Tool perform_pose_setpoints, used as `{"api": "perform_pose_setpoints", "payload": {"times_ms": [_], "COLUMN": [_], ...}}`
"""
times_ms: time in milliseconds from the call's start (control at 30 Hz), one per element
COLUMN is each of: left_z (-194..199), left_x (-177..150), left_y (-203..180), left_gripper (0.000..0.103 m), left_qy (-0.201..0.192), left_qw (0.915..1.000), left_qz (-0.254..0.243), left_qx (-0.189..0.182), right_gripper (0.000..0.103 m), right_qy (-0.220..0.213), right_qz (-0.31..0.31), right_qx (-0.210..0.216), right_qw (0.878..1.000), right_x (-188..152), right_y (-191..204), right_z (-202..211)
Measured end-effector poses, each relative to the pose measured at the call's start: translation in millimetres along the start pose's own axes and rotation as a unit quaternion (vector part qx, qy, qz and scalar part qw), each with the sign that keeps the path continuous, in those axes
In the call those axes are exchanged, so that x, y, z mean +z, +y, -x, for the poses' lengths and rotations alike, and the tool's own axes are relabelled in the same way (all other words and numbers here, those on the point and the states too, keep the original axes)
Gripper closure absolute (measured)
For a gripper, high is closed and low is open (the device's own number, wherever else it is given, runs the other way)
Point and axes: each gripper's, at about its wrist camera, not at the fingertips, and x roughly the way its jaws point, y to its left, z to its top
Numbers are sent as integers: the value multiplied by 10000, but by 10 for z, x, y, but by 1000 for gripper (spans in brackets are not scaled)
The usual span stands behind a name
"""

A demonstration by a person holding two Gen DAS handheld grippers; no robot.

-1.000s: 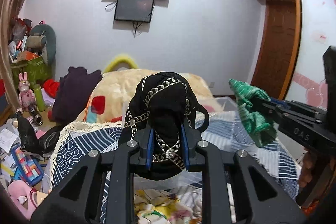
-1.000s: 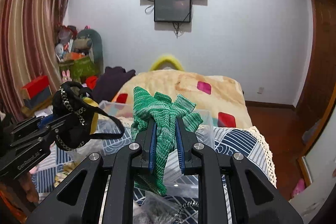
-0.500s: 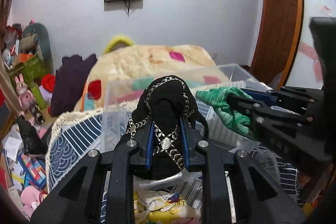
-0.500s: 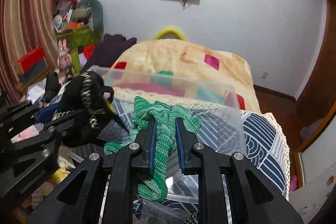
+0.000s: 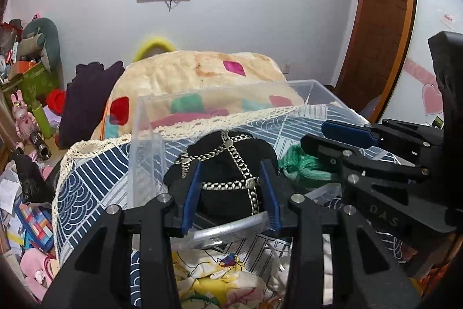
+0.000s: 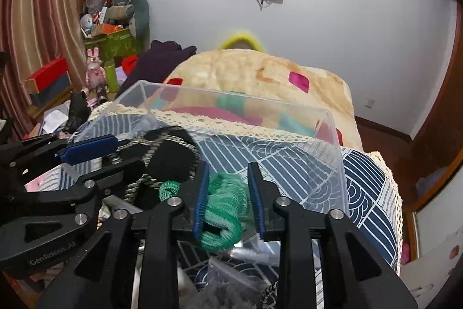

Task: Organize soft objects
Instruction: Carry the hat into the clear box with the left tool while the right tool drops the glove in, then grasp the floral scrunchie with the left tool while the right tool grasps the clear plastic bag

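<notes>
Both grippers are at the release step: each has its soft item down in the clear bin (image 5: 315, 94), in the middle of both frames.

The left gripper (image 5: 231, 190) has its jaws wide. The black hat (image 5: 228, 161) with silver chains sits between the blue pads, but I see gaps on both sides, so it seems to rest in the bin and not in a grip.

The right gripper (image 6: 228, 194) is also spread. The green knit (image 6: 222, 207) lies between its fingers (a little blurred, so I cannot tell if one pad touches it). In the left view the knit (image 5: 306, 167) is just beside the hat, to its right.

I judge the next move is to draw both grippers up and back, out of the bin. It calls for a straight lift, because a chain or a knit loop could catch on a finger and pull the item out again.

Readable writing: "GenRobot.AI" on the left gripper body, at the lower left of the right view, and "DAS" on the right gripper body, at the right of the left view. The wall screens at the top show no text.
</notes>
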Motion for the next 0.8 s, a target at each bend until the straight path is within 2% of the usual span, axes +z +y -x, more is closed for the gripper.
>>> {"api": "perform_pose_setpoints", "payload": {"times_ms": [67, 400, 567, 633, 733, 800], "left_z": [54, 568, 766, 810, 810, 793], "left_x": [21, -1, -138, -220, -336, -412], "left_y": [10, 80, 76, 77, 95, 121], "left_gripper": [62, 49, 38, 37, 25, 18], "left_qy": [-44, -492, -640, -645, -596, -596], "left_qw": [10000, 9988, 9978, 9977, 9979, 9976], "left_qz": [12, -13, -125, -151, -167, -173], "left_qx": [-33, -27, 91, 135, 210, 315], "right_gripper": [65, 62, 50, 50, 42, 42], "right_qy": [-94, -697, -941, -995, -973, -912], "right_qz": [41, 96, 73, 69, -41, -76], "right_qx": [-31, -23, -88, -108, -2, -10], "right_qw": [9999, 9975, 9955, 9950, 9952, 9958], "right_x": [-7, -27, -112, -175, -324, -398], "right_y": [23, 32, 48, 47, 28, 37], "right_z": [68, 518, 681, 721, 716, 694]}}
